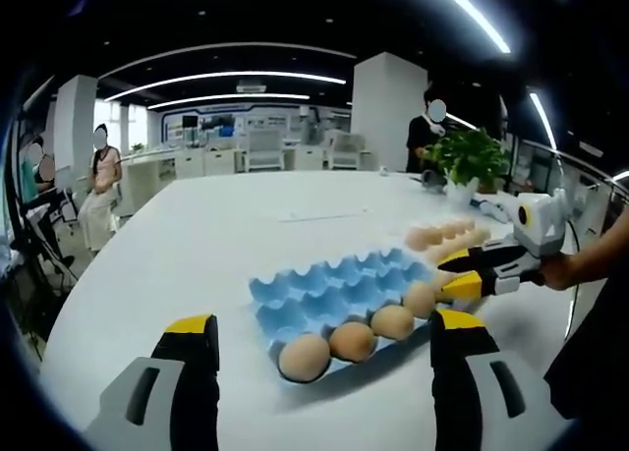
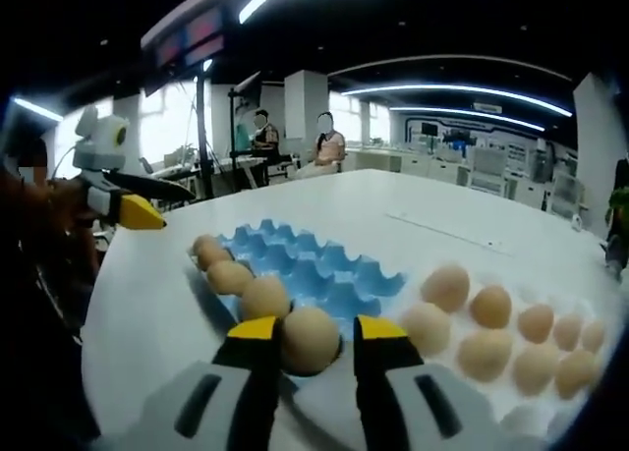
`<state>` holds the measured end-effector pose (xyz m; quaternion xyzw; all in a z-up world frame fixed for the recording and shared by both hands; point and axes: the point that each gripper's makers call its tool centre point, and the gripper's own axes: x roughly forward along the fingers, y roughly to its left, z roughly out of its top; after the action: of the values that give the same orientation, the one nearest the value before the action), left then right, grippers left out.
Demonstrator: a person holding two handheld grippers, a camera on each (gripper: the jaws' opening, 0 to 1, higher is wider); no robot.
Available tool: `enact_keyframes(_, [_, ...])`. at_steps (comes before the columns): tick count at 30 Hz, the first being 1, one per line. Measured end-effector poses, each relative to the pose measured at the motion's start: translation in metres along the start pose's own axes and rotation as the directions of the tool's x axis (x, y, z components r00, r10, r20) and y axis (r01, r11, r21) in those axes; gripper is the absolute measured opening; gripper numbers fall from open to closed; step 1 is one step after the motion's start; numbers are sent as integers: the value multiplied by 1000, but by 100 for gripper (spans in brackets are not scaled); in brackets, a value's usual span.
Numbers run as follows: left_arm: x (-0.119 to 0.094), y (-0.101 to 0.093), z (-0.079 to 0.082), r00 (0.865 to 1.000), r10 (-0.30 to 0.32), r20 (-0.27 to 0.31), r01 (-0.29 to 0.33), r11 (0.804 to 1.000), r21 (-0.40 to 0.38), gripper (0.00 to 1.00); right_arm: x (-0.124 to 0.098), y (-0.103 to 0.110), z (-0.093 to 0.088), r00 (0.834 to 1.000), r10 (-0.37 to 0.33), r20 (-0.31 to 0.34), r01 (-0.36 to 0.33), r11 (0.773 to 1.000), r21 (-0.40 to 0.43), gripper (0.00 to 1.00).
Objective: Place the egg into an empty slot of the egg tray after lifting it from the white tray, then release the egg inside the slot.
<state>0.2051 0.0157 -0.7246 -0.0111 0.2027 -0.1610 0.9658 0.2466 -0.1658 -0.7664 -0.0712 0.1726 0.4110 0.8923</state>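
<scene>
A blue egg tray (image 1: 329, 279) (image 2: 314, 264) lies on the white table with a row of eggs (image 1: 352, 341) along one edge. The end egg (image 2: 310, 340) (image 1: 421, 299) sits in the corner slot between the jaws of my right gripper (image 2: 316, 330) (image 1: 460, 274). The left jaw touches that egg and a thin gap shows at the right jaw. Beside it, the white tray (image 2: 467, 326) carries several more eggs (image 2: 489, 306) (image 1: 447, 233). My left gripper (image 1: 324, 325) (image 2: 162, 203) hovers open and empty, short of the blue tray.
A potted plant (image 1: 472, 156) stands at the far end of the table, near a standing person (image 1: 428, 137). More people sit at the table's side (image 1: 101, 181) (image 2: 324, 146). A flat sheet (image 1: 324, 215) (image 2: 447, 230) lies beyond the trays.
</scene>
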Motion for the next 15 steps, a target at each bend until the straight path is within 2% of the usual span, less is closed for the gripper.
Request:
enact_keyframes(4, [1, 0, 1, 1000, -2, 4, 2, 1000, -4, 90, -6, -7, 8, 1000, -22, 22, 22, 1000, 18, 28])
enact_keyframes(8, [3, -1, -1, 1000, -3, -11, 3, 1000, 10, 89, -14, -40, 22, 988, -142, 61, 142, 990, 12, 28])
enact_keyframes(10, [3, -2, 0, 1000, -8, -7, 8, 1000, 5, 89, -14, -49, 21, 984, -170, 55, 169, 985, 23, 28])
enact_keyframes(13, [4, -2, 2, 1000, -9, -2, 9, 1000, 8, 89, -12, -71, 14, 975, -222, 25, 220, 972, 86, 28])
enact_keyframes(15, [4, -2, 2, 1000, -8, -3, 8, 1000, 7, 89, -11, -77, 12, 971, -238, 16, 236, 968, 83, 28])
